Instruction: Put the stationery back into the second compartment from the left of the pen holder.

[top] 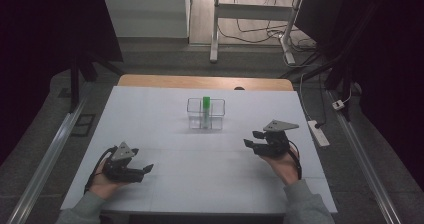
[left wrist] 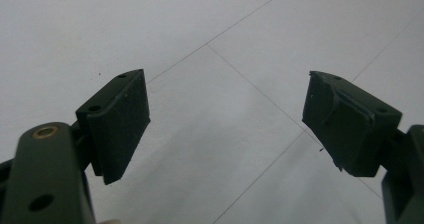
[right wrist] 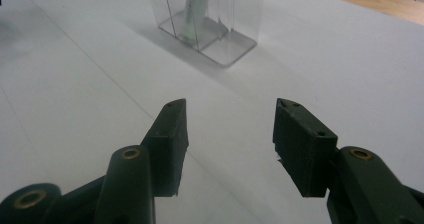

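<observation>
A clear plastic holder (top: 206, 114) with divided compartments stands near the middle of the white table, and a pale tube with a green cap (top: 206, 104) stands upright in it. My right gripper (top: 251, 138) hovers to the right of the holder, open, nothing between its jaws. In the right gripper view the holder (right wrist: 210, 19) lies ahead and slightly left of the right gripper (right wrist: 229, 115). At the front left my left gripper (top: 146, 171) rests low over the table, open and empty; in the left gripper view the left gripper (left wrist: 227, 91) frames bare white surface.
The white table top (top: 165, 134) has thin seam lines and a wooden strip (top: 205, 81) along its far edge. A power strip (top: 318, 132) and cables lie on the floor to the right. Desk legs (top: 215, 29) stand beyond the table.
</observation>
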The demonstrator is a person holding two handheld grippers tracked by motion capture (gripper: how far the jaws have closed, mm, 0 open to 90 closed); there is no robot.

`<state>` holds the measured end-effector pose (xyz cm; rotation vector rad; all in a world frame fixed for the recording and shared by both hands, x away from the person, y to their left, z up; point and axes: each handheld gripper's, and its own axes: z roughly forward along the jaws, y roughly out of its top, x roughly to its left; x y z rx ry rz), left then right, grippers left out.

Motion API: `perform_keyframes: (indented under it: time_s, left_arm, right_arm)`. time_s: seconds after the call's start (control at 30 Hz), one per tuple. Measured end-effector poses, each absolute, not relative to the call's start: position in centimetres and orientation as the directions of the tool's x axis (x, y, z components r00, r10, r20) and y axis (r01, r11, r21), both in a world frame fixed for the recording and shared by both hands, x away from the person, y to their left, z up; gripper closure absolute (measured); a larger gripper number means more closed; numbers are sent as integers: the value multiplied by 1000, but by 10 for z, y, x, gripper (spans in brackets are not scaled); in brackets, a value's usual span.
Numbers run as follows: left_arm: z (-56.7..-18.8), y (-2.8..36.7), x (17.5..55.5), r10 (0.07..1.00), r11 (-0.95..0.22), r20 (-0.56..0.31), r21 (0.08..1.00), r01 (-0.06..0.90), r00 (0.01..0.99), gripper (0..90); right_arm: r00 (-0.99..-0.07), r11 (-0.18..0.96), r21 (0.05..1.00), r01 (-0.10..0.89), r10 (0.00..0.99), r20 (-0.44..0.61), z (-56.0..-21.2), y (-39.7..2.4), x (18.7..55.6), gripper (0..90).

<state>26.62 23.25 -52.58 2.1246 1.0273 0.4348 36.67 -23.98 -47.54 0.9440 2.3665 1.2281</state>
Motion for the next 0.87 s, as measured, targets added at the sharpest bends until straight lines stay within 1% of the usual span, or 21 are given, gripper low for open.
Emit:
perform_keyframes:
  time_s: [0.33,0.47,0.7,0.87]
  left_arm:
    - [-525,232,266,784,-416,-9,735,535,621,187]
    - [-525,232,266,785,-414,-8,737,535,619,187]
    - [-524,232,266,786,-412,-7,739,532,618,187]
    - [-524,233,266,786,-410,-7,741,531,618,187]
  right_arm:
    - [-733,442,798,410,680,0,-487,-276,345,468]
    - [-726,427,802,417,688,11,-489,-286,339,468]
    - [-724,424,800,424,690,18,-493,-291,336,466]
    - [-727,443,791,422,687,3,-495,-290,336,461]
